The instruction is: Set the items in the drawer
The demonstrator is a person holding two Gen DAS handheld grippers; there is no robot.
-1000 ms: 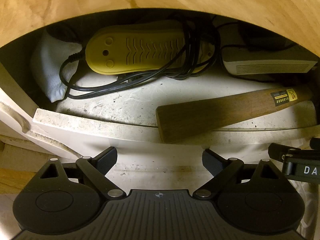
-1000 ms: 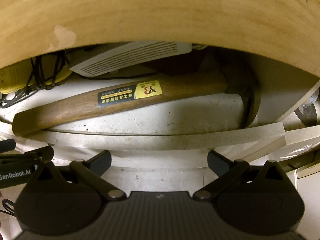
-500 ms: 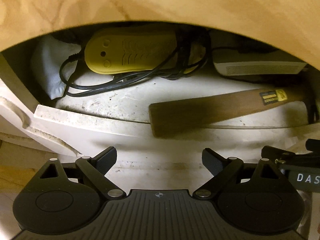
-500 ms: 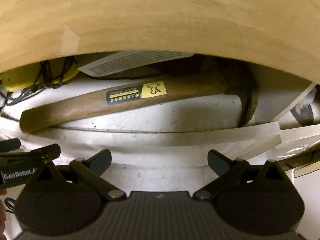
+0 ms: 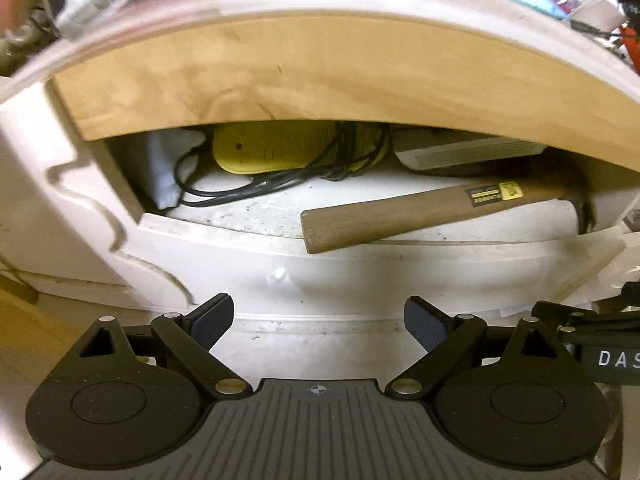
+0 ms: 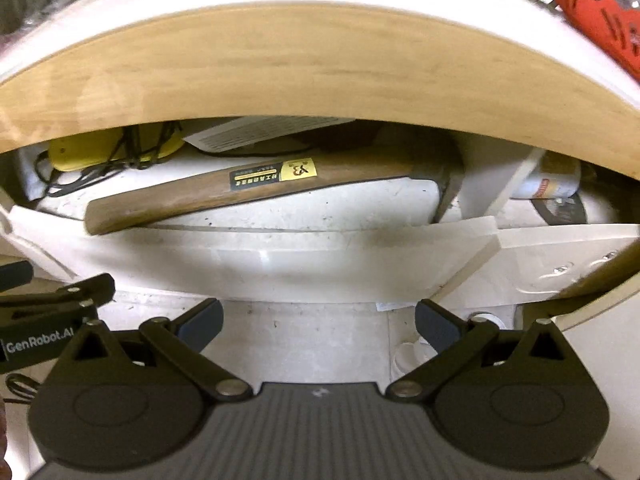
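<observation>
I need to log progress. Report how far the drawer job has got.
Done: the hammer, yellow device and white box lie inside the drawer. In hand: nothing; left claw and right claw are open, empty. Left: the drawer stands open.

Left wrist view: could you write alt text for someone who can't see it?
A wooden-handled hammer lies in an open white drawer, beside a yellow ridged plastic device wrapped in black cord. The left gripper is in front, jaws wide apart and empty.
</observation>
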